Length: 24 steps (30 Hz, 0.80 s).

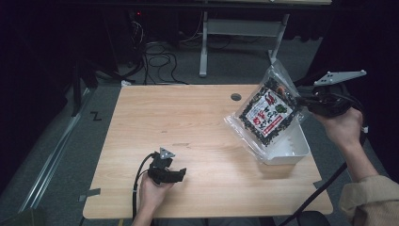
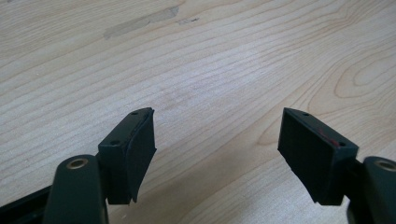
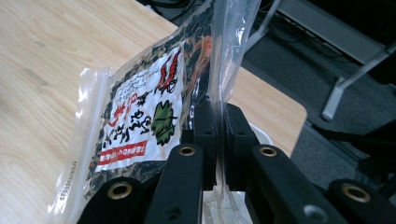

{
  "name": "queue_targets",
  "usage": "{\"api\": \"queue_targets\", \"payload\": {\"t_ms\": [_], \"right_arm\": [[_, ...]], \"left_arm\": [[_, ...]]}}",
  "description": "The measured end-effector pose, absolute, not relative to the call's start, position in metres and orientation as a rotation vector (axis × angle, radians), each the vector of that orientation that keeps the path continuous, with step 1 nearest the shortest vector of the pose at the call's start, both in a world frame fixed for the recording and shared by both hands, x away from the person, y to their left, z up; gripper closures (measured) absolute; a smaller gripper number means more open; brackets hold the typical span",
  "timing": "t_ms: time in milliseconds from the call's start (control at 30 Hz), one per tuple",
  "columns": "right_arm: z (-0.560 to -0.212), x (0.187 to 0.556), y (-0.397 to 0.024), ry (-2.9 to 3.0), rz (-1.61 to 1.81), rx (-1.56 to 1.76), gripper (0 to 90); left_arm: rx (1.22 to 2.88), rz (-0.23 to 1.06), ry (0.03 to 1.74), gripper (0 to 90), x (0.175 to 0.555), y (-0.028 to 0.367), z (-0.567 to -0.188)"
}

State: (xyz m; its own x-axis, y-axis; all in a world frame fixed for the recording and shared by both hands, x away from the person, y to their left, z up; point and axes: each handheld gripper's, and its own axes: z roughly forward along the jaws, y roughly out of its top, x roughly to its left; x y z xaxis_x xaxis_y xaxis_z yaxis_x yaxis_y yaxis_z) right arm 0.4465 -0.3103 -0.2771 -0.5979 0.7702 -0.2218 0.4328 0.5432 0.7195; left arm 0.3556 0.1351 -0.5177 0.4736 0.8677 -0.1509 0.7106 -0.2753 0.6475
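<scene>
Right gripper (image 1: 301, 101), held in the person's right hand (image 1: 343, 127) at about 3 o'clock of the wooden table (image 1: 188, 122), has its two black jaws closed tight on the clear plastic edge of a seaweed snack packet (image 1: 269, 112); in the right gripper view (image 3: 217, 140) the jaws meet on the transparent seal strip with no gap between them. Its grey three-cornered plate (image 1: 339, 76) sticks up above the hand.

The packet (image 3: 144, 126) hangs lifted in the air, tilted, its long axis running from the upper right, where it is pinched, down to the lower left. Its printed face with a white label, red characters and a green leaf mark turns toward the table's middle. The lower end hangs over the near left rim of a white rectangular bin (image 1: 289, 149) at about 4 o'clock; whether it touches the rim I cannot tell, and what the bin holds is hidden by the packet.

Left gripper (image 1: 176, 174), in the left hand (image 1: 153, 193) at about 7 o'clock, rests low on the table with jaws spread wide, holding nothing; the left gripper view (image 2: 217, 149) has bare wood grain (image 2: 210, 70) between its pads
</scene>
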Motion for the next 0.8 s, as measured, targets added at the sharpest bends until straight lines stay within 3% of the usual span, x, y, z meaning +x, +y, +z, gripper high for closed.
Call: {"api": "queue_targets", "payload": {"t_ms": [800], "right_arm": [[-0.278, 0.448, -0.349, 2.157, 0.809, 1.061, 87.4]], "left_arm": [[2.06, 0.298, 1.258, 30.8, 0.353, 0.131, -0.516]]}}
